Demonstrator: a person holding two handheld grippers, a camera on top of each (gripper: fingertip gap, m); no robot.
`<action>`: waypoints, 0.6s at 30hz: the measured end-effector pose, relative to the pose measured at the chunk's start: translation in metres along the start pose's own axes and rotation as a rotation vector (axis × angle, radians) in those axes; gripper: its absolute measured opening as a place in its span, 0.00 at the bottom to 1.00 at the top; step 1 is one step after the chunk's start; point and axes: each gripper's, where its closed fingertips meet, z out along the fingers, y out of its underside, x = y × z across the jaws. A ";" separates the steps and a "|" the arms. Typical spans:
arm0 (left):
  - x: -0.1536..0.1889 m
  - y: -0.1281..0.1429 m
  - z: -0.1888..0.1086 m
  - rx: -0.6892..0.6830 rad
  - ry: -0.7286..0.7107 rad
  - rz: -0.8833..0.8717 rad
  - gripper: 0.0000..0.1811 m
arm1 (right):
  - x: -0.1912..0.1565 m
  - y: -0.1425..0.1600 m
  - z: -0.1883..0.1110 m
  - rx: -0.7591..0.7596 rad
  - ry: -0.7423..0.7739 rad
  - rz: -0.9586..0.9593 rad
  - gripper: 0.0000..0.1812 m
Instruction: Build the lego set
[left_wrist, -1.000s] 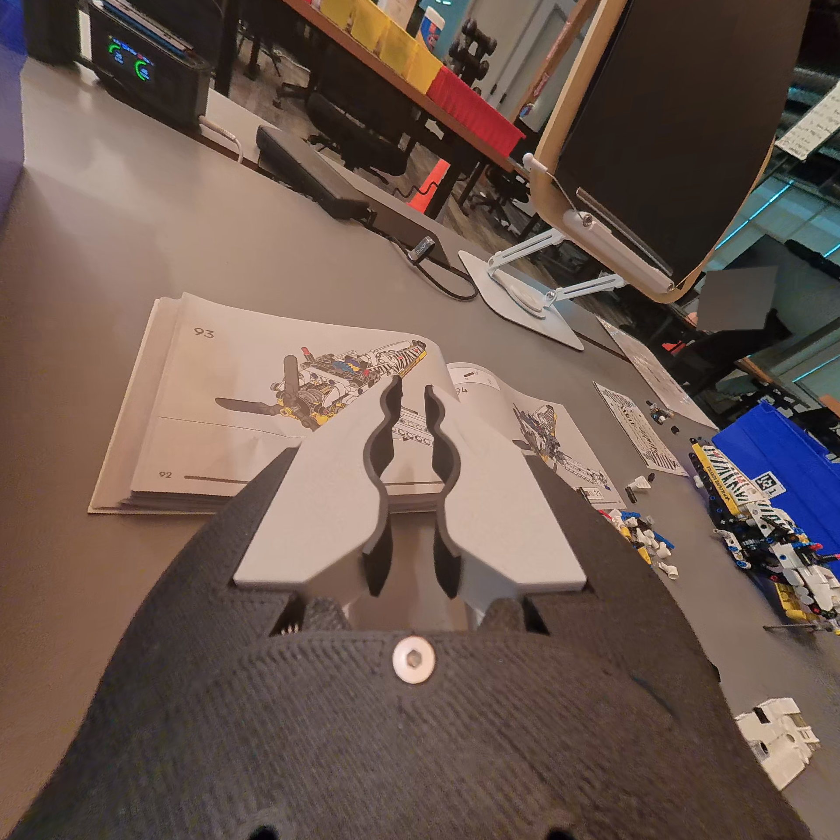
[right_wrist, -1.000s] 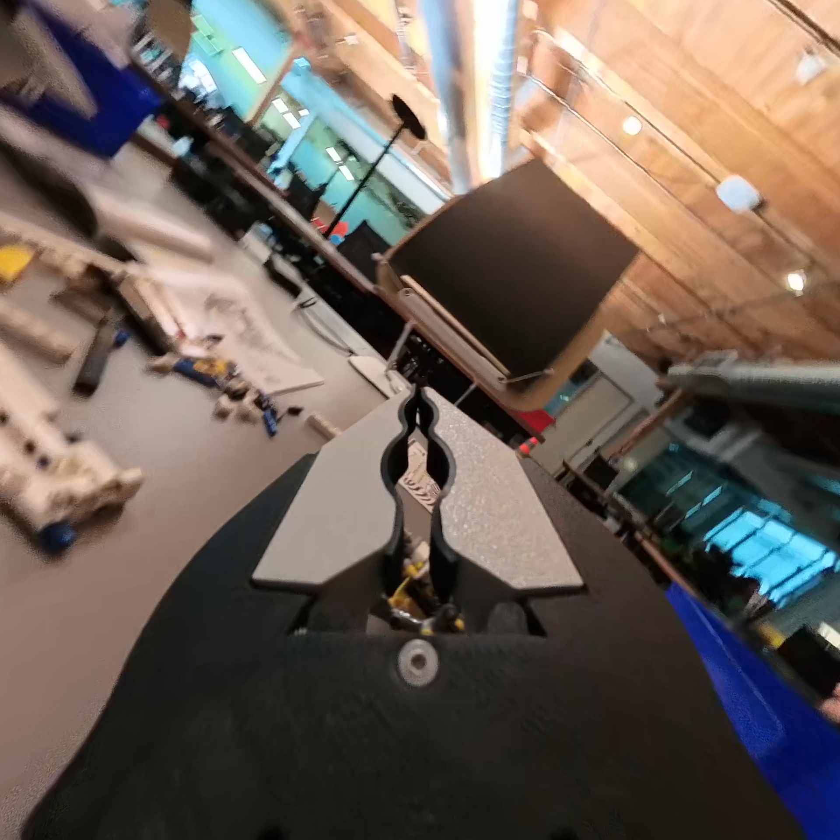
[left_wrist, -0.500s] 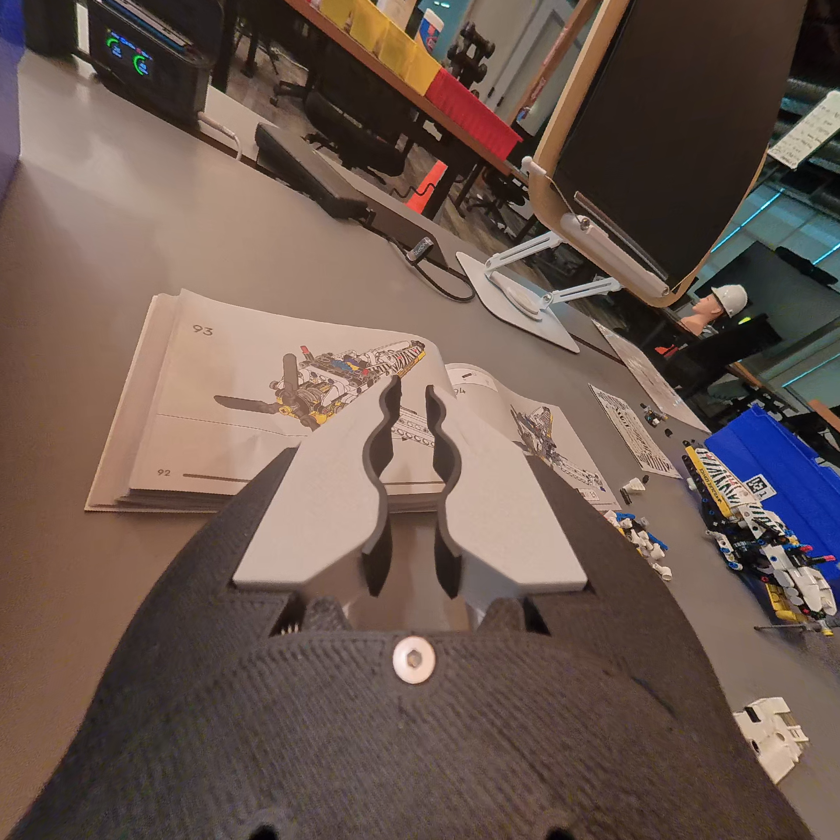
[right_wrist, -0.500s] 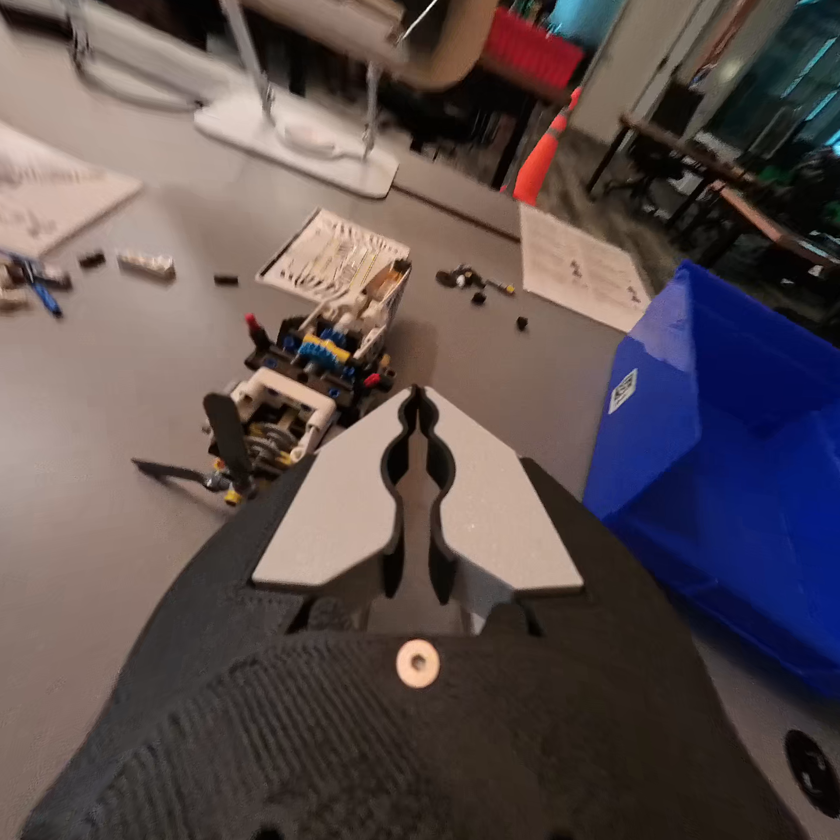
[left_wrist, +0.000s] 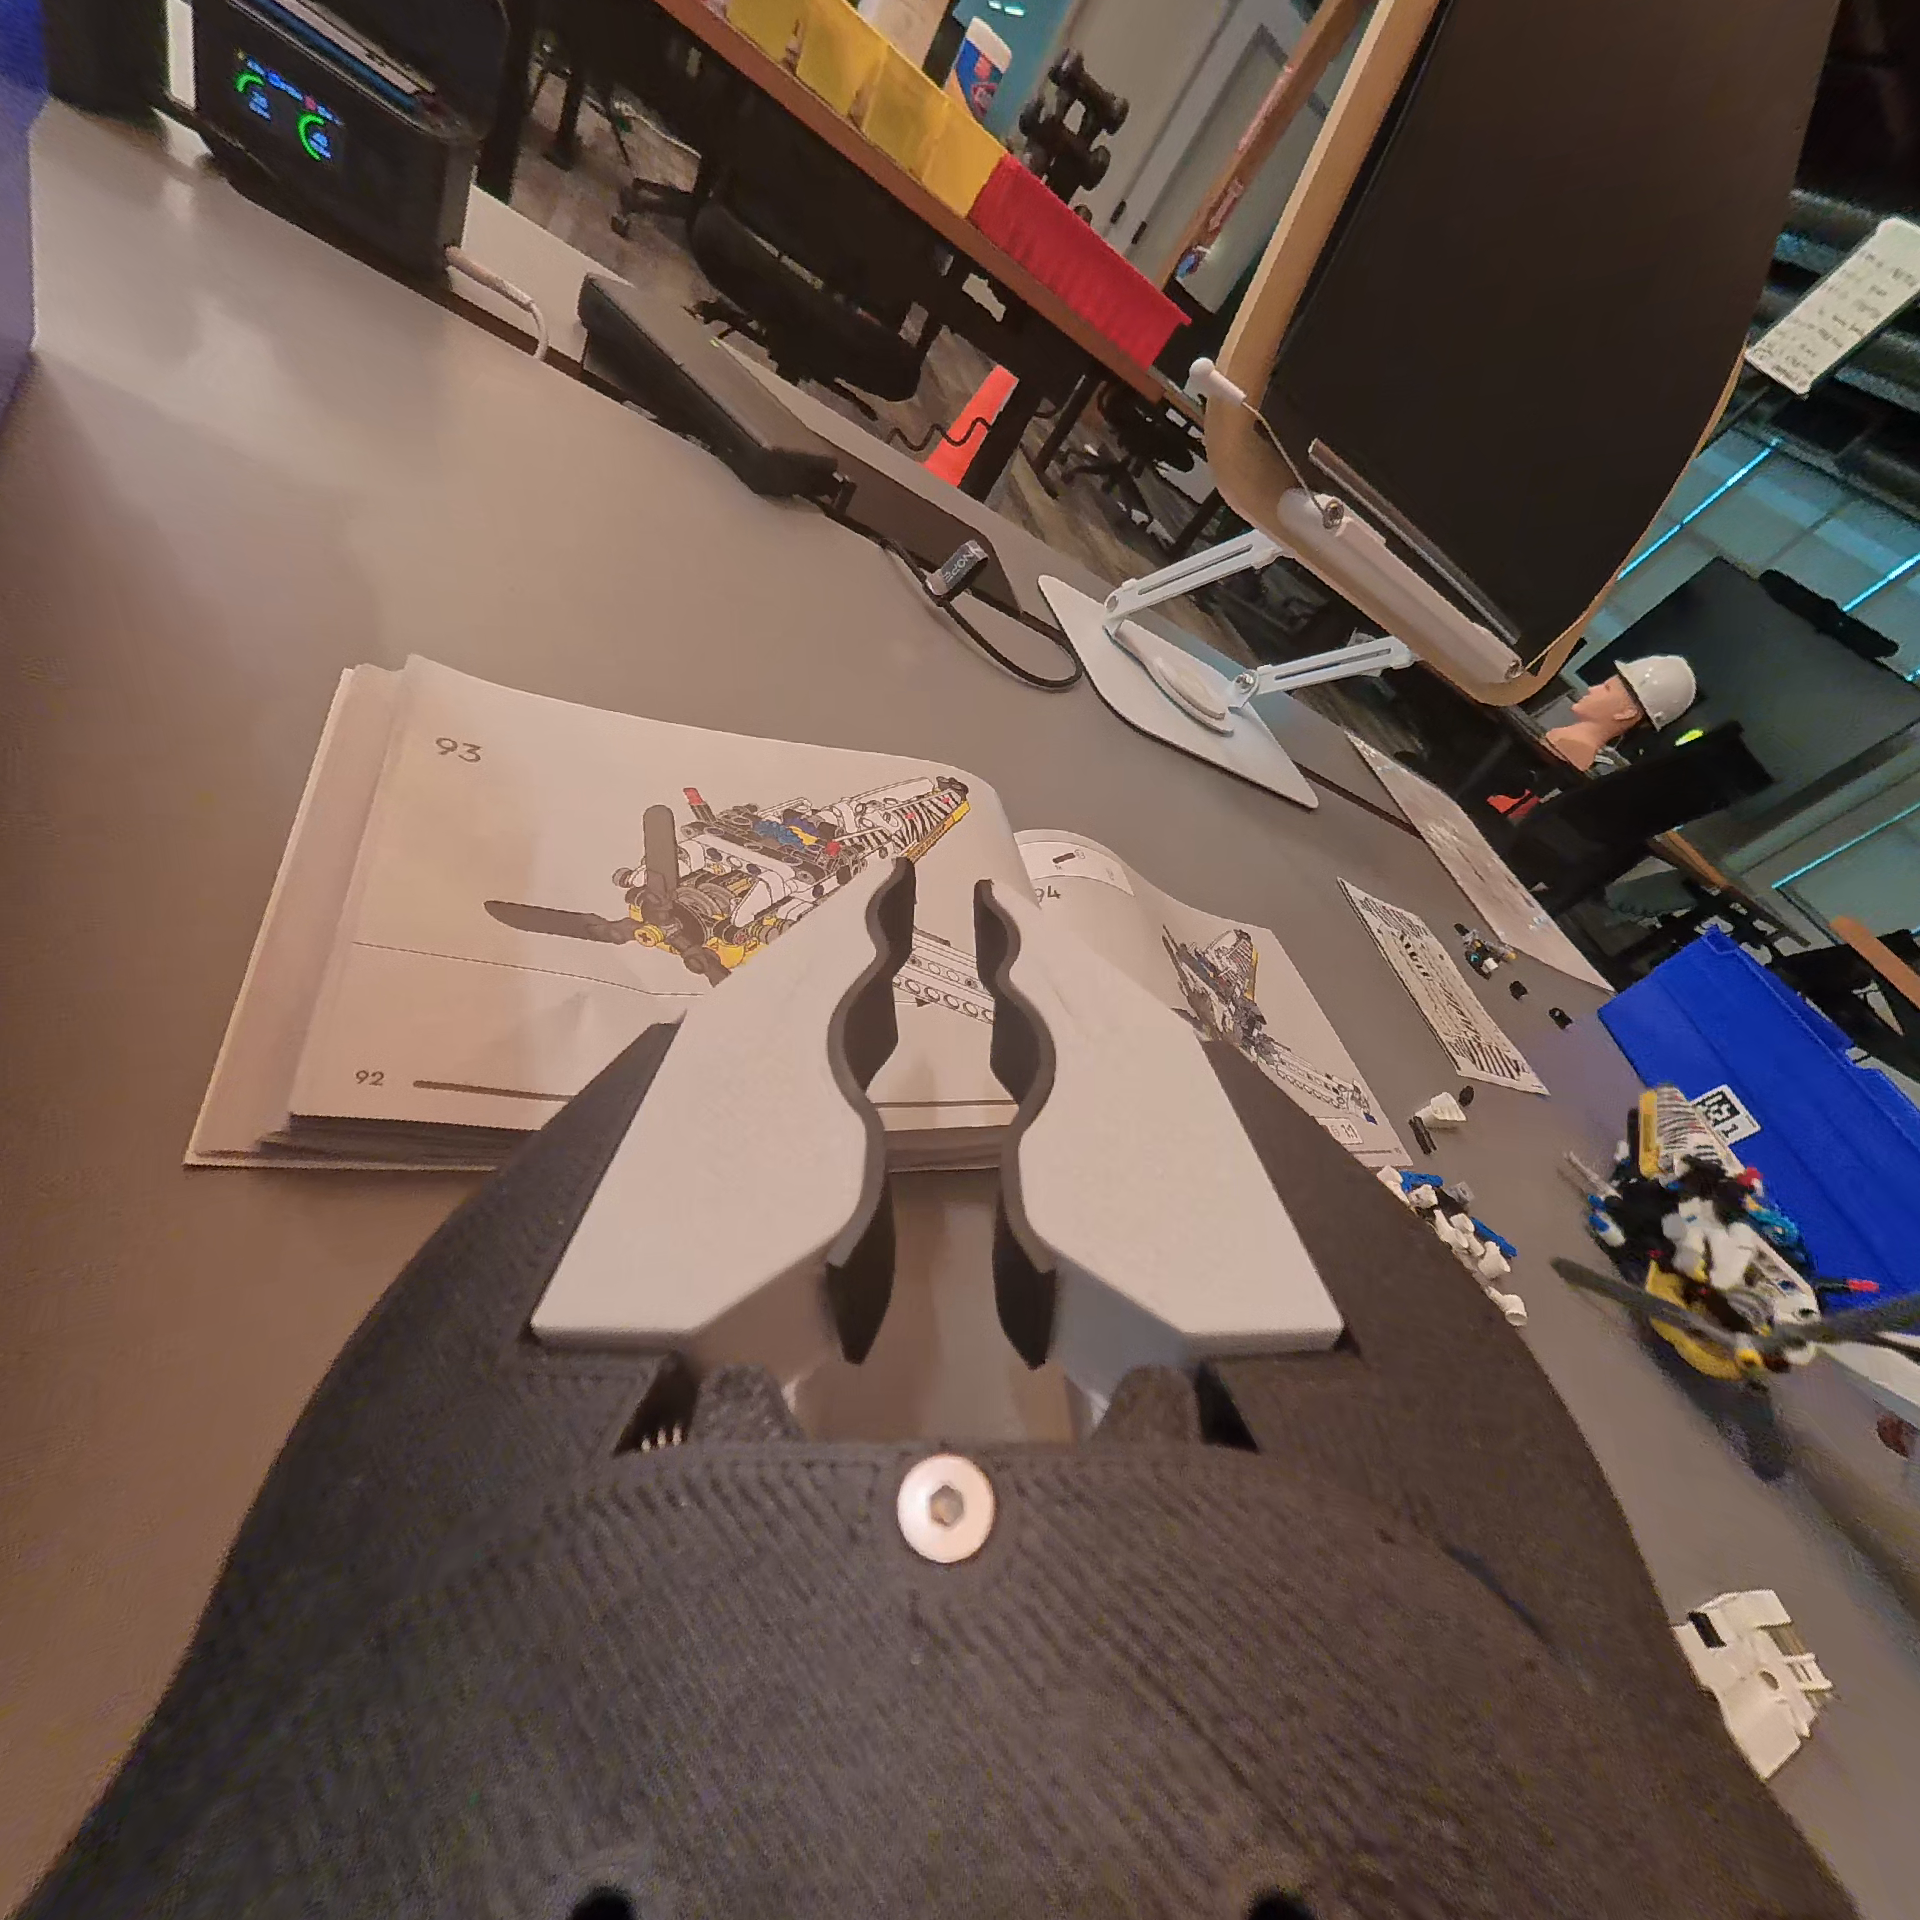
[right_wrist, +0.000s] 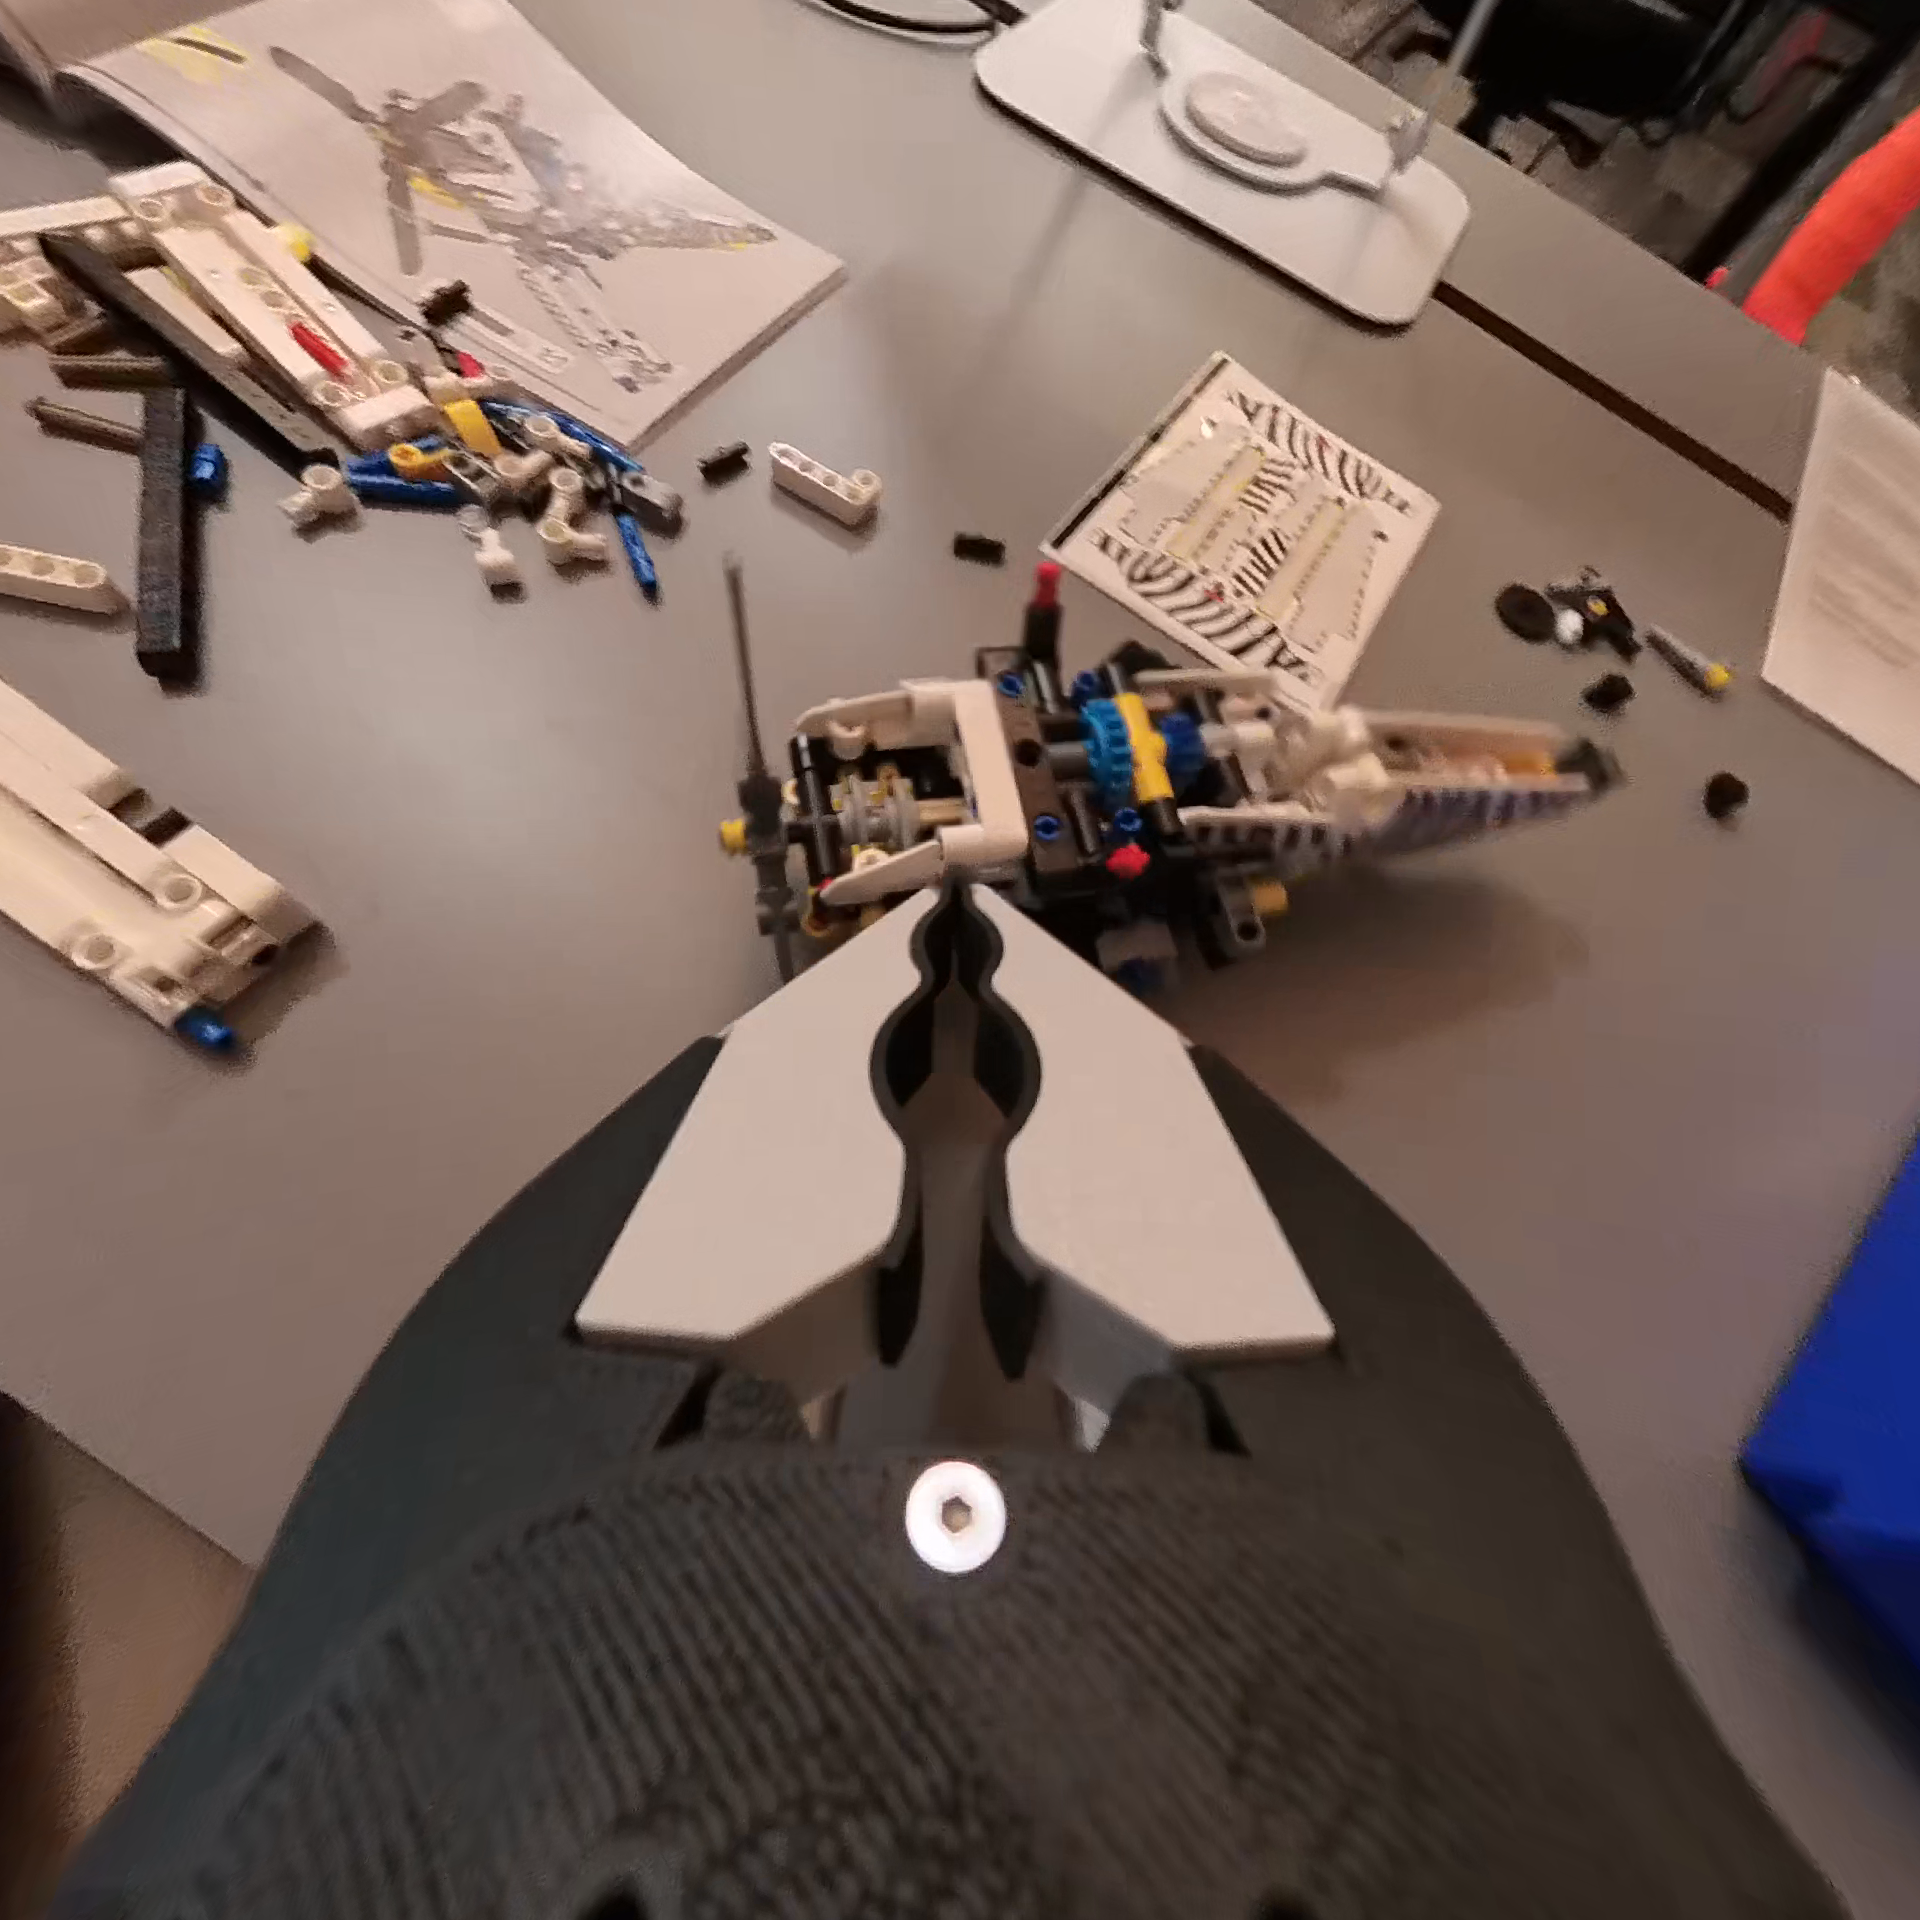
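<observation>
The plane model (right_wrist: 1091, 790) lies on the table (right_wrist: 520, 790), just ahead of the right tongs (right_wrist: 958, 904), whose tips are nearly together and hold nothing. The left tongs (left_wrist: 943, 904) are slightly parted and empty over the manual (left_wrist: 540, 904). A careless nudge from the closed tips could bend the thin propeller blade (right_wrist: 746, 665) or push the model into loose pieces (right_wrist: 499, 488).

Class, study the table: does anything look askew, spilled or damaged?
Nothing looks damaged. The half-built model lies on its side on the table, and loose pieces lie scattered near the instruction booklet, as expected mid-build.
</observation>
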 end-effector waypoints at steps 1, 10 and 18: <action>0.000 0.000 0.000 0.000 0.000 -0.001 0.05 | -0.005 -0.004 0.004 0.004 -0.009 -0.015 0.00; 0.000 0.000 0.000 0.003 0.003 -0.006 0.05 | -0.009 -0.020 0.023 0.004 0.001 -0.096 0.00; 0.000 0.000 0.000 0.001 0.003 -0.008 0.05 | 0.015 -0.004 -0.015 0.052 0.034 0.094 0.00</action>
